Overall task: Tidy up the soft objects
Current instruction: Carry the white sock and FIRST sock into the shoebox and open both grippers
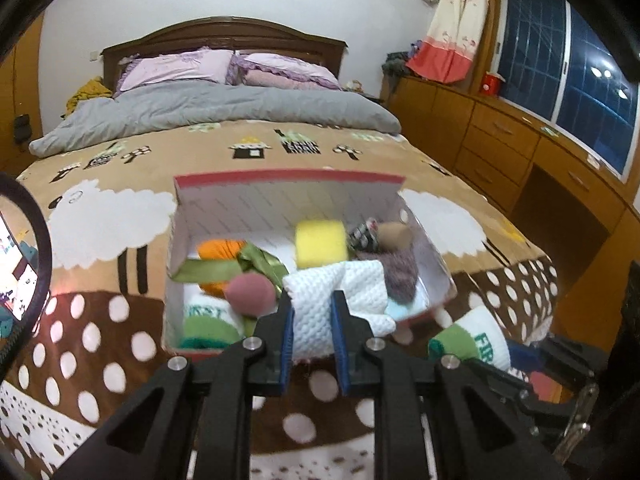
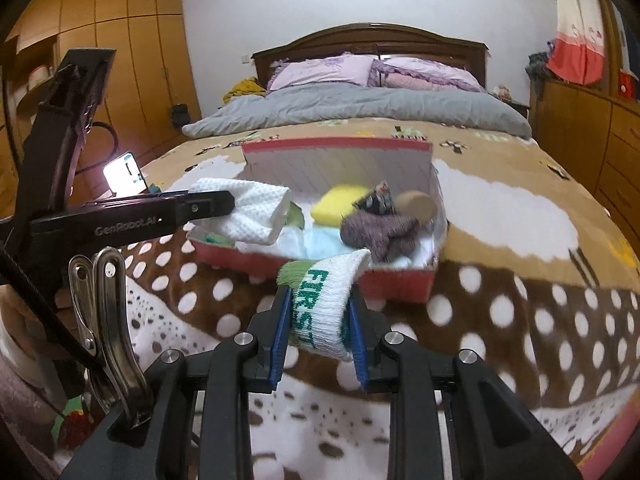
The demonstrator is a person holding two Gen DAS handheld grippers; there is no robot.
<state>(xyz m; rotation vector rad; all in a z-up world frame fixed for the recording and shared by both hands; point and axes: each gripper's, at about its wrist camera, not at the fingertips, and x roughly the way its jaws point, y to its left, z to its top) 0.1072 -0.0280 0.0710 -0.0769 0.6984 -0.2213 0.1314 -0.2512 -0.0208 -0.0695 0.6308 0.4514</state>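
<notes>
A red shoebox (image 1: 288, 178) (image 2: 400, 284) sits open on the bed. It holds a yellow sponge (image 1: 320, 242) (image 2: 340, 200), a purple knit sock (image 1: 400, 276) (image 2: 380, 232), an orange item (image 1: 220, 250), green ribbon (image 1: 256, 264), a pink puff (image 1: 252, 288) and a white-green sock (image 1: 208, 314). My left gripper (image 1: 313, 308) is shut on a white waffle cloth (image 1: 340, 280) (image 2: 256, 210) held over the box's near edge. My right gripper (image 2: 319, 304) is shut on a white-green "FIRST" sock (image 2: 324, 304) (image 1: 476, 340), just in front of the box.
The bed has a brown spotted blanket (image 1: 120, 340) (image 2: 520, 300), grey duvet (image 1: 224, 108) and lilac pillows (image 1: 180, 68). Wooden drawers (image 1: 500, 140) and a window stand at the right. A wardrobe (image 2: 120, 40) and a lit phone (image 2: 124, 174) are at the left.
</notes>
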